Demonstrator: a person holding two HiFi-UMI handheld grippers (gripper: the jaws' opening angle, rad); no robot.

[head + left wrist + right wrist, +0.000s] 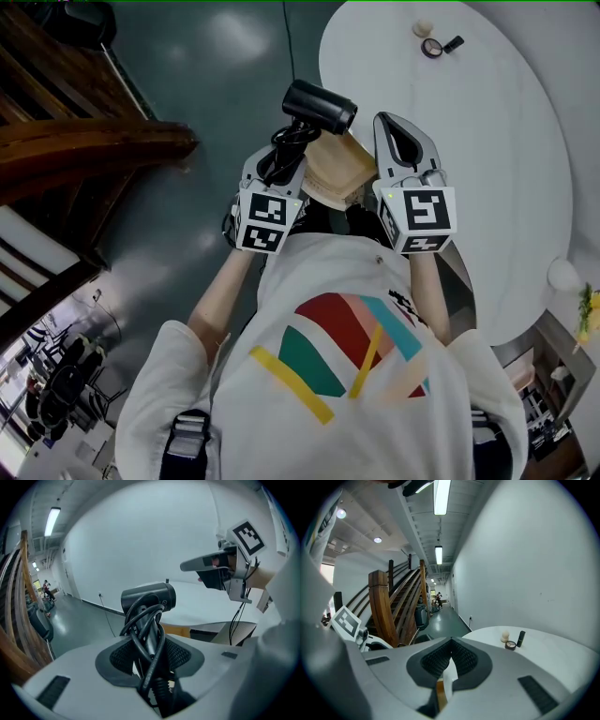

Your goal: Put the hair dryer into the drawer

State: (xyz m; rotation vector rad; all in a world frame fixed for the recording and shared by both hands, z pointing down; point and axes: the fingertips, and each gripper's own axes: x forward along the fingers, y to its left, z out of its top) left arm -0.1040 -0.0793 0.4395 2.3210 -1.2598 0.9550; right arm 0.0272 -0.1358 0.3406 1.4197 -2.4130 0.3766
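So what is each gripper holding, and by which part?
Left gripper: the hair dryer, by its handle, over the wrapped cord. Right gripper: a thin white edge, apparently the drawer front.

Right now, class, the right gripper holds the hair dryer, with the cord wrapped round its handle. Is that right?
Not quite. The left gripper, not the right, holds the hair dryer; the left gripper view shows its jaws closed on the handle. The cord is indeed wrapped round the handle.
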